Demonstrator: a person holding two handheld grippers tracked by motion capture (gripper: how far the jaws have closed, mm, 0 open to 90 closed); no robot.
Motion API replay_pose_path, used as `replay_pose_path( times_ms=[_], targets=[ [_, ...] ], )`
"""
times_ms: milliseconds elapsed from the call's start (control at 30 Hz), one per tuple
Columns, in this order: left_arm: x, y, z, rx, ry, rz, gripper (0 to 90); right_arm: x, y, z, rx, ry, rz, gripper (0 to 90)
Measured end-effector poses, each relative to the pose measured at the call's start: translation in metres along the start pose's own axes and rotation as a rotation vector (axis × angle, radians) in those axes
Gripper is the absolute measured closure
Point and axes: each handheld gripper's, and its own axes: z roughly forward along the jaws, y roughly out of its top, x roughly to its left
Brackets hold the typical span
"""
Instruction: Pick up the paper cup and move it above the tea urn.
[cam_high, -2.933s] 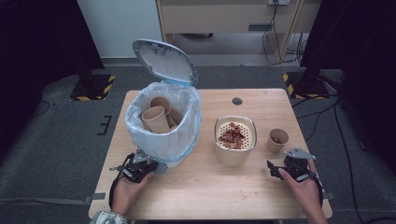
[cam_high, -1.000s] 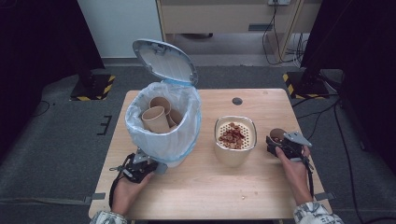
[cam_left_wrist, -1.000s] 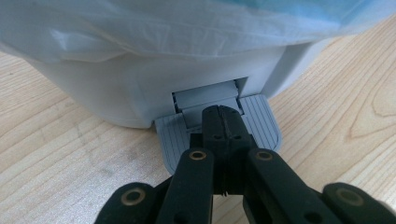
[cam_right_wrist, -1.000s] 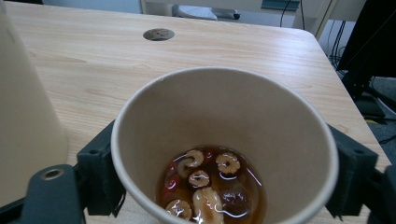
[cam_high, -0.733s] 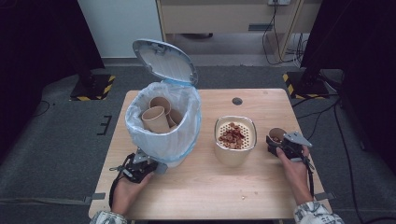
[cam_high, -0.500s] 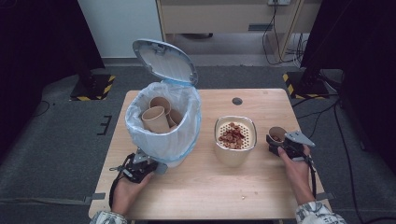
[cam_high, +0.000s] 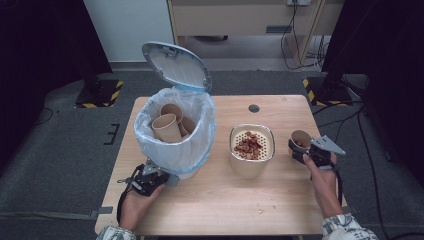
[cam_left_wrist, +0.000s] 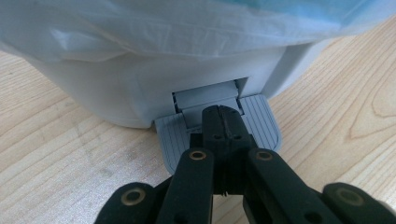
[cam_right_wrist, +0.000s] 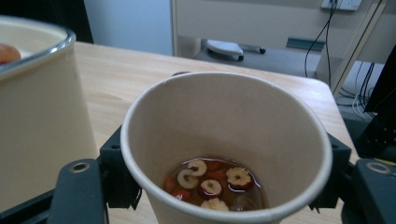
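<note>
**Cup in hand, strainer next**

Wooden bench (cam_high: 210, 200) under me, grey carpet around it, cables trailing at twelve o'clock by the wall. My right fingers (cam_right_wrist: 219, 186) have just been closing and now clamp a paper cup (cam_high: 301, 138) at about three o'clock on the bench, one jaw on each side of its wall. The cup (cam_right_wrist: 224, 154) holds a shallow pool of tea with sliced red dates and berries at the bottom.

My left fingers (cam_left_wrist: 223, 122) are pressed together with nothing between them, their tip resting on the grey ribbed pedal (cam_left_wrist: 261, 126) of the step bin (cam_high: 175, 135) at nine o'clock. The lid (cam_high: 175, 65) stands open, and used cups (cam_high: 165, 127) lie inside the white liner.

Just beside the cup, toward the middle of the bench, sits the cream strainer pot (cam_high: 251, 157), its perforated top already holding fruit dregs.

I judge the step is to carry the cup over that strainer and tip it. I should keep it upright while lifting, squeeze gently so the thin wall does not buckle, pour slowly from low over the holes, and keep the pedal down for the empty cup.

I can read no brand, label or writing on anything.
</note>
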Motion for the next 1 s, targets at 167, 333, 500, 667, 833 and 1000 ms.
replay_pose_path(
  times_ms=[167,333,500,667,833,1000],
  targets=[
    [0.000,0.000,0.000,0.000,0.000,-0.001,90.0,-0.002,0.000,0.001,-0.003,0.007,-0.003,28.9],
    [0.000,0.000,0.000,0.000,0.000,0.000,90.0,-0.002,0.006,0.002,-0.007,0.005,-0.032,28.9],
    [0.000,0.000,0.000,0.000,0.000,-0.001,90.0,-0.003,0.017,0.004,-0.012,0.006,-0.072,28.9],
    [0.000,0.000,0.000,-0.001,-0.001,-0.002,90.0,-0.005,0.031,0.003,-0.017,0.004,-0.118,28.9],
    [0.000,0.000,0.000,-0.001,-0.001,-0.002,90.0,-0.011,0.046,0.005,-0.013,-0.004,-0.164,28.9],
    [0.000,0.000,0.000,-0.001,-0.003,-0.003,90.0,-0.020,0.062,0.010,-0.004,0.000,-0.202,28.9]
  ],
)
